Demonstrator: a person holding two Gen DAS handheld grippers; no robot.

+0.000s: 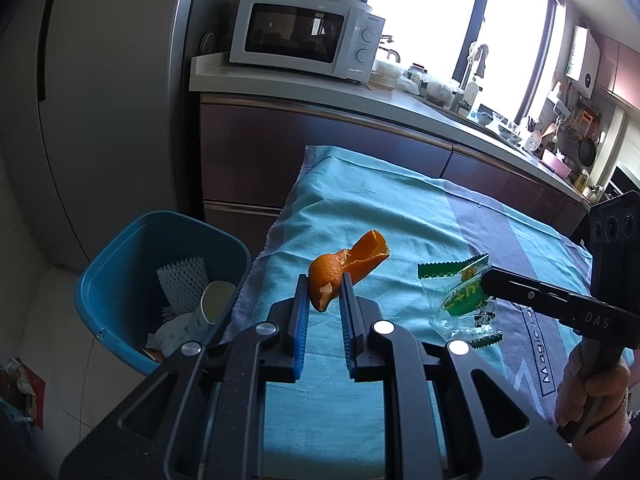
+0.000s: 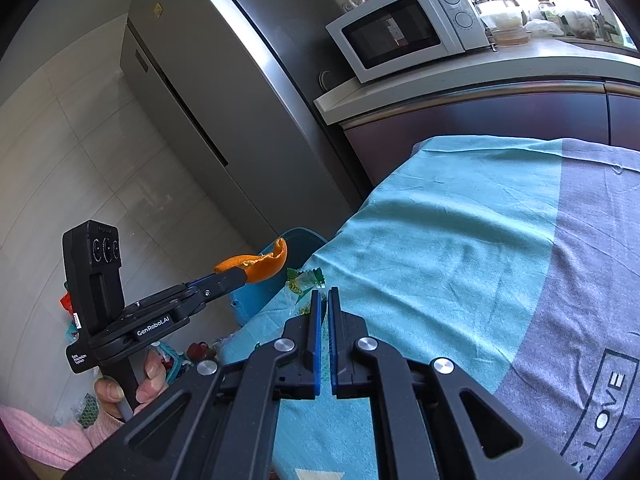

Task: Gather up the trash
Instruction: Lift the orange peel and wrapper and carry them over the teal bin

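Closest to my left camera, the left gripper (image 1: 325, 296) is clamped on an orange peel (image 1: 344, 268): the blue pads pinch its lower end, and the rest curls up and away past the fingertips, lifted clear of the teal cloth (image 1: 360, 208) covering the table. Down to the left, beside the table edge, I see the blue bin (image 1: 120, 280), with a paper cup (image 1: 208, 308) and a piece of white foam netting (image 1: 182, 284) already inside. The peel hangs just right of the bin's rim, not over it.

On my right camera, the right gripper (image 2: 324, 300) has its fingers pressed together with only a sliver between the pads. A clear snack wrapper with green print (image 1: 460, 300) lies flat on the cloth right at those fingertips; whether its edge is pinched, I can't tell. From the left view the right fingers come in from the right and reach over the wrapper's middle. A white microwave (image 1: 304, 40) sits far back on the counter.
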